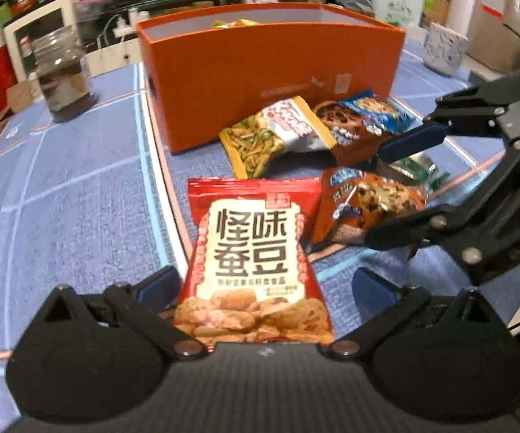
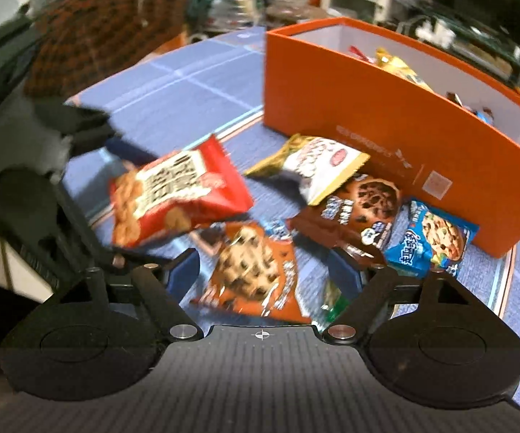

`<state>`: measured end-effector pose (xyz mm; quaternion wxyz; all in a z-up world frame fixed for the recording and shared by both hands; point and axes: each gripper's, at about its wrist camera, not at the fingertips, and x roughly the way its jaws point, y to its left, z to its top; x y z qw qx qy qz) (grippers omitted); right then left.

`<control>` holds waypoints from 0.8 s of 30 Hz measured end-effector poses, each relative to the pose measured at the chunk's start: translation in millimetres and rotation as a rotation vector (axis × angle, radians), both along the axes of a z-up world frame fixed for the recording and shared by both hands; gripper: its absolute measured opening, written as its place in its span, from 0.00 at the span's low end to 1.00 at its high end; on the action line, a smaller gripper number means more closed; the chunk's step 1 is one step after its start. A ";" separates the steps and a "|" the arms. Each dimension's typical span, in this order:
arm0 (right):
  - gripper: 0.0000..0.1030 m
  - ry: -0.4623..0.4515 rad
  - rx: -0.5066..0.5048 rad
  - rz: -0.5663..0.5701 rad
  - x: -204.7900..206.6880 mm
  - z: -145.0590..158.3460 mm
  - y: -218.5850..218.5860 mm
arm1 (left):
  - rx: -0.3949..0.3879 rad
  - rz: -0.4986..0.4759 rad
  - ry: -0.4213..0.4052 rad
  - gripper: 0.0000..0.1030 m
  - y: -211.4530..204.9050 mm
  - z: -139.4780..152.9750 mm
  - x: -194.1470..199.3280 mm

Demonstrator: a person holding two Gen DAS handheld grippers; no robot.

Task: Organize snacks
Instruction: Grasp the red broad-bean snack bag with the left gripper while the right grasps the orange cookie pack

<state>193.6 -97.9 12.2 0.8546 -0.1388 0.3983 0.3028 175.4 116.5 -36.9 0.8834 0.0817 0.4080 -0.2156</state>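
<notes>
My left gripper (image 1: 260, 285) has its fingers wide apart around the lower end of a red broad-bean snack bag (image 1: 256, 263), which also shows in the right wrist view (image 2: 177, 195). My right gripper (image 2: 263, 270) is open around an orange chocolate-chip cookie packet (image 2: 252, 274), which shows between its fingers in the left wrist view (image 1: 364, 205). An orange box (image 1: 270, 75) stands behind with several snacks inside (image 2: 397, 63). In front of it lie a yellow-white snack bag (image 1: 274, 135), a brown cookie packet (image 2: 361, 213) and a blue cookie packet (image 2: 436, 243).
A glass jar (image 1: 63, 72) stands on the blue mat (image 1: 72, 195) at the far left. A green wrapper (image 1: 415, 169) lies under my right gripper. A patterned white box (image 1: 442, 48) sits at the back right. Cluttered shelves surround the table.
</notes>
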 end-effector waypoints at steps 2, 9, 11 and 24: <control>0.69 -0.006 0.008 -0.001 4.1 -3.5 -0.2 | -0.004 0.017 -0.005 0.99 -1.3 0.2 0.4; 0.56 0.005 0.018 0.024 9.5 -5.7 3.0 | 0.067 -0.022 -0.054 0.99 3.1 4.7 -4.6; 0.52 0.026 0.014 0.031 11.4 -9.9 5.8 | 0.074 -0.005 -0.058 0.99 5.6 2.5 -1.4; 0.45 0.032 -0.029 0.017 5.6 -15.9 7.5 | 0.018 -0.017 -0.029 0.95 -7.1 -0.9 4.2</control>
